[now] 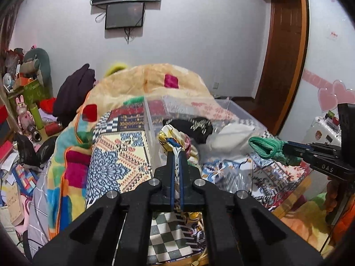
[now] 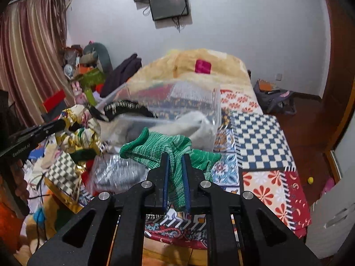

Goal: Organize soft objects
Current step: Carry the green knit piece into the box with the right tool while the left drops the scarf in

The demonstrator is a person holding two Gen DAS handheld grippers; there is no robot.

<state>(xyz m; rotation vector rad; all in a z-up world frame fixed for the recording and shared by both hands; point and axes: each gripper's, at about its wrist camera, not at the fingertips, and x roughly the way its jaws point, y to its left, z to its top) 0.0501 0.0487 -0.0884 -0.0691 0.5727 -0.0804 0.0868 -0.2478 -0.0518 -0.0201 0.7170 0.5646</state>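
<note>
My left gripper (image 1: 176,154) is shut on a yellow, white and blue patterned scarf (image 1: 172,136) and holds it at the near wall of a clear plastic bin (image 1: 150,130) on the bed. The bin holds a black cloth (image 1: 195,126) and a white cloth (image 1: 233,135). My right gripper (image 2: 176,157) is shut on a green knitted cloth (image 2: 164,148), held in the air just before the bin (image 2: 213,119). In the left wrist view the right gripper (image 1: 286,147) comes in from the right with the green cloth (image 1: 264,147). In the right wrist view the left gripper (image 2: 63,123) holds the scarf (image 2: 77,128) at left.
A patchwork bedspread (image 2: 259,137) covers the bed. A bunched colourful blanket (image 1: 73,150) lies at its left and far end, with a dark garment (image 1: 73,93) behind it. Cluttered boxes and toys (image 1: 26,102) stand at left. A wooden door (image 1: 281,51) is at right.
</note>
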